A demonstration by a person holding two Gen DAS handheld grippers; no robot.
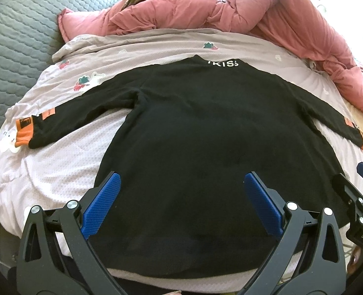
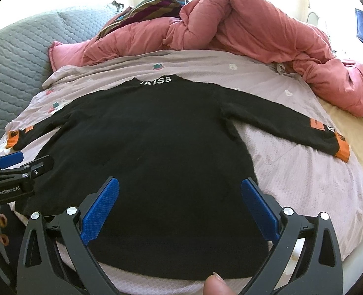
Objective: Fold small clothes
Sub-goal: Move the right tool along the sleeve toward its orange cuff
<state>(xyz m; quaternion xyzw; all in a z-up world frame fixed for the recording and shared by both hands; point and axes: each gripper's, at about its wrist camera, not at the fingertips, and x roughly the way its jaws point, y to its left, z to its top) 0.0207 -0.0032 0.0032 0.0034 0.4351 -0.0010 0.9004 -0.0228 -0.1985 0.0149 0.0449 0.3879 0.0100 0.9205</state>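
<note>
Left gripper [image 1: 181, 184] and right gripper [image 2: 180, 189], fingers spread wide

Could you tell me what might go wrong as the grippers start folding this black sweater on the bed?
1. The sweater lies on a loose, soft sheet; a deep pinch could catch the sheet as well.
2. Both sleeves are spread wide, so folding the body first may drag an orange cuff askew.
3. The left gripper and right gripper are both open, close together above the hem; they could bump.
</note>
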